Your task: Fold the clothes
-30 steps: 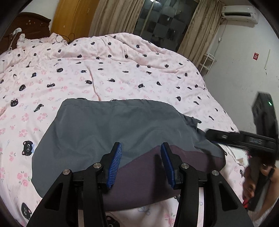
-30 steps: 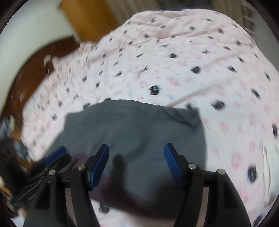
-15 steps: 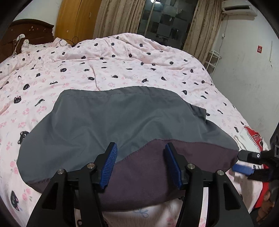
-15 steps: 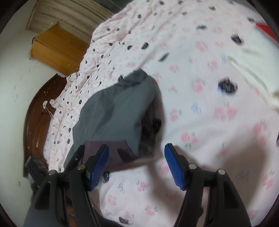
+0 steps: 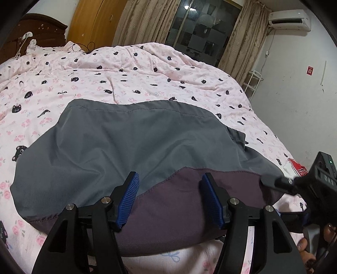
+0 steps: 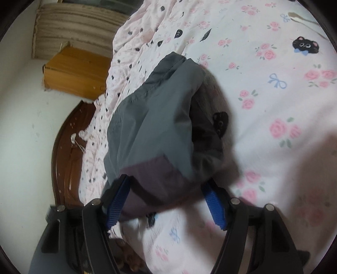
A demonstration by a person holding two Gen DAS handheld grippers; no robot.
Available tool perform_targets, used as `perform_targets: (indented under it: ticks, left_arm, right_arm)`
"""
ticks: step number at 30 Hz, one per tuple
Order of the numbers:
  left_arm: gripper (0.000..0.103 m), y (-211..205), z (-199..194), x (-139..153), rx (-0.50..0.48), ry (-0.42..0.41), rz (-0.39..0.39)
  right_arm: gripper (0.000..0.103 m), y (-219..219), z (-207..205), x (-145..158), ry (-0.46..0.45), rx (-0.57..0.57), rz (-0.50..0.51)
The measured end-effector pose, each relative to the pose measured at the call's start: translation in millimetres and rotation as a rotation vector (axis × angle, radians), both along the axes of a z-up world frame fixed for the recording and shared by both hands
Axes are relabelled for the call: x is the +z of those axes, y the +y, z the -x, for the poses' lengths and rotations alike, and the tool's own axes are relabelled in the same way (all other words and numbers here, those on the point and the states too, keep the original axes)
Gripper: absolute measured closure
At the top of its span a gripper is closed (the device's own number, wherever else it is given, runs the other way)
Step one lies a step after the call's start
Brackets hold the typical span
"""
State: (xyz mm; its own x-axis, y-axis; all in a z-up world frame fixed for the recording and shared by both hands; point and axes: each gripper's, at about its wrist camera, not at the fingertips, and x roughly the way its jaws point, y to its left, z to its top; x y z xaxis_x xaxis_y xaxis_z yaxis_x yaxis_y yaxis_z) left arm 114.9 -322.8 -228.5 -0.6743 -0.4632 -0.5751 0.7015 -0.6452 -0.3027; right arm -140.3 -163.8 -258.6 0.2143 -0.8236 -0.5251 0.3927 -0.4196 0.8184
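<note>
Progress: early, by my read. Grey garment lies spread fairly flat on the bed, near edge toward the person; a dark purple panel shows along that edge, either lining or a first turned-up layer, can't tell which. No compact folded shape yet, so most folds look left to do.

Left hand-held gripper: jaws wide, hovering over the purple edge, holding nothing. Right hand-held gripper: jaws wide, straddling the right-hand corner of the garment; cloth sits between the fingers but they're not closed on it. View is blurred there, so contact is unclear. Likely next step is pinching both near corners.

Surface: soft pink cover with black cat and rose print, wrinkled, will give under pressure. Room: dark wooden headboard, orange-brown wardrobe, beige curtains around a dark window, air conditioner on a scuffed white wall.
</note>
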Motion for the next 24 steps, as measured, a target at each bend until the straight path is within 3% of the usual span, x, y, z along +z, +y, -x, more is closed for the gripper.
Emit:
perform_targets:
  ticks: [6, 8, 9, 10, 13, 16, 21, 24]
  left_arm:
    - [0.046, 0, 2, -3, 0.003, -0.009, 0.006]
    - [0.046, 2, 4, -4, 0.006, -0.02, 0.021]
    - [0.046, 3, 5, -5, 0.005, -0.028, 0.028]
    - [0.046, 4, 6, -6, 0.005, -0.036, 0.037]
    - [0.046, 10, 9, -7, 0.005, -0.064, 0.071]
    - [0.046, 18, 11, 3, 0.016, -0.094, 0.101]
    - [0.046, 22, 9, 37, 0.056, -0.023, 0.168]
    - [0.046, 9, 26, 50, 0.029, -0.034, 0.175]
  right_arm:
    - [0.032, -21, -10, 5, 0.075, -0.053, 0.027]
    - [0.04, -28, -16, 6, 0.103, -0.053, 0.029]
    - [0.055, -31, -18, 6, 0.115, -0.048, 0.029]
    - [0.063, -32, -19, 6, 0.129, -0.04, 0.021]
    - [0.077, -29, -19, 3, 0.154, -0.022, 0.022]
    - [0.082, -23, -22, 8, 0.186, -0.005, 0.028]
    - [0.084, -5, -29, 22, 0.254, 0.009, 0.041]
    - [0.084, 4, -26, 26, 0.263, 0.01, 0.04]
